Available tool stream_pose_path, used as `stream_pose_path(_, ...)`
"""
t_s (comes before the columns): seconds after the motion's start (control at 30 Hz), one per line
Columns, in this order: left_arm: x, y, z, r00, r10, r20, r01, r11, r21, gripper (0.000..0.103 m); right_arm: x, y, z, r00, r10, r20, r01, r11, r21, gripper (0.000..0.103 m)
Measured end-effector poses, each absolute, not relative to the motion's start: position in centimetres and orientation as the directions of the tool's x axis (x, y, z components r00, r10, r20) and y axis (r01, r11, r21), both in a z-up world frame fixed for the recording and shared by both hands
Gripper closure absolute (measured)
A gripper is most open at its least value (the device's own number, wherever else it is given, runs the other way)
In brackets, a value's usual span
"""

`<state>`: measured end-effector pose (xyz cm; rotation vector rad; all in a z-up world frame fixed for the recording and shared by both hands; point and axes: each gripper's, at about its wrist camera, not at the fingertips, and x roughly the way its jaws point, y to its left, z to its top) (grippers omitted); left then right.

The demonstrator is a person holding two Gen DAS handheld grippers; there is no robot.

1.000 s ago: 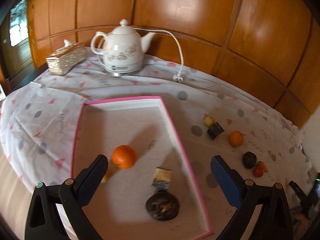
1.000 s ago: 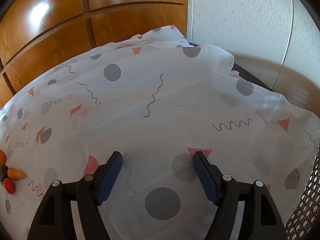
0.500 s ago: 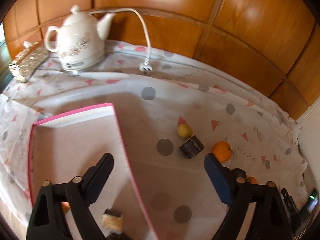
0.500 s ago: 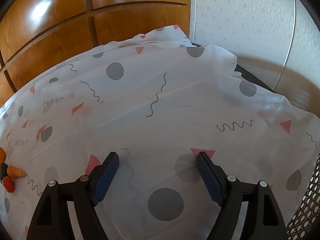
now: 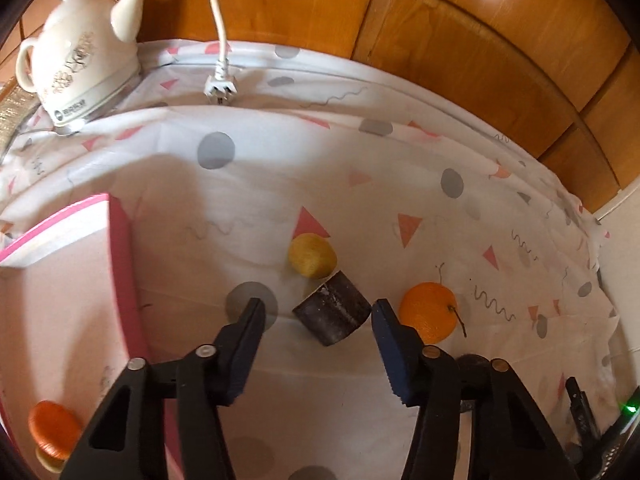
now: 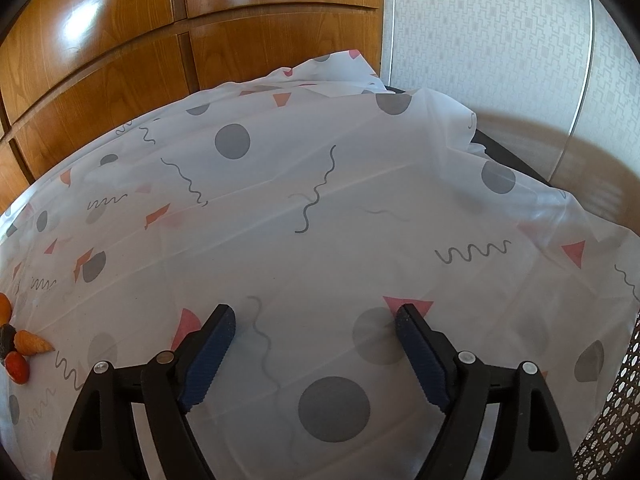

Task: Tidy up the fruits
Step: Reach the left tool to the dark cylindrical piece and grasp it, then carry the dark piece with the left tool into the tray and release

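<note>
In the left wrist view my left gripper [image 5: 318,308] is open, its fingers on either side of a dark brown block [image 5: 331,312] that lies on the patterned tablecloth. A yellow fruit [image 5: 312,255] sits just behind the block and an orange [image 5: 429,312] just right of it. The pink-rimmed tray [image 5: 122,256] is at the left with an orange fruit [image 5: 50,426] in it. In the right wrist view my right gripper [image 6: 314,320] is open and empty over bare cloth. Small orange, dark and red fruits [image 6: 16,350] lie at that view's far left edge.
A white electric kettle [image 5: 76,60] with its loose cord and plug [image 5: 219,88] stands at the back left against the wooden wall panels [image 5: 460,40]. A dark round fruit [image 5: 474,362] is partly hidden behind my left gripper's right finger. The table's right edge drops off by a wicker surface [image 6: 616,420].
My left gripper has swung right, away from the tray, and moved down to the dark block. Its jaws have narrowed around it. My right gripper has barely moved.
</note>
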<state>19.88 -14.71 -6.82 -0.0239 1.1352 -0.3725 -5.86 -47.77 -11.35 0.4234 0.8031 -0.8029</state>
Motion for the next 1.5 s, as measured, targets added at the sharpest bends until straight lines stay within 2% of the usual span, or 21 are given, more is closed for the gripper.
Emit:
stream_pose_path(0.07, 19.8, -15.3, -7.1, 0.359, -0.323, -0.876, 0.304, 0.928, -0.218, 0.059, -5.9, -47.7, -11.3, 0.429, -0.471, -0.771, 0.771, 0.636, 0.041, 0.019)
stream_pose_path(0.3, 19.1, -14.8, -7.1, 0.364, -0.347, -0.864, 0.309, 0.92, -0.24, 0.06, -5.8, -47.7, -11.3, 0.429, -0.472, -0.77, 0.771, 0.636, 0.04, 0.018)
stream_pose_path(0.63, 16.9, -10.5, -4.0, 0.434, -0.38, -0.817, 0.265, 0.92, -0.288, 0.06, -5.8, -47.7, -11.4, 0.434, -0.466, -0.771, 0.764, 0.644, 0.04, 0.018)
stream_pose_path(1.1, 17.1, 0.6, -2.2, 0.545, -0.256, -0.798, 0.05, 0.96, -0.274, 0.06, -5.8, -47.7, -11.4, 0.434, -0.467, -0.771, 0.763, 0.645, 0.04, 0.018)
stream_pose_path(1.5, 16.2, 6.7, -4.4, 0.541, -0.178, -0.822, -0.077, 0.963, -0.259, 0.06, -5.8, -47.6, -11.4, 0.433, -0.469, -0.77, 0.763, 0.645, 0.036, 0.018)
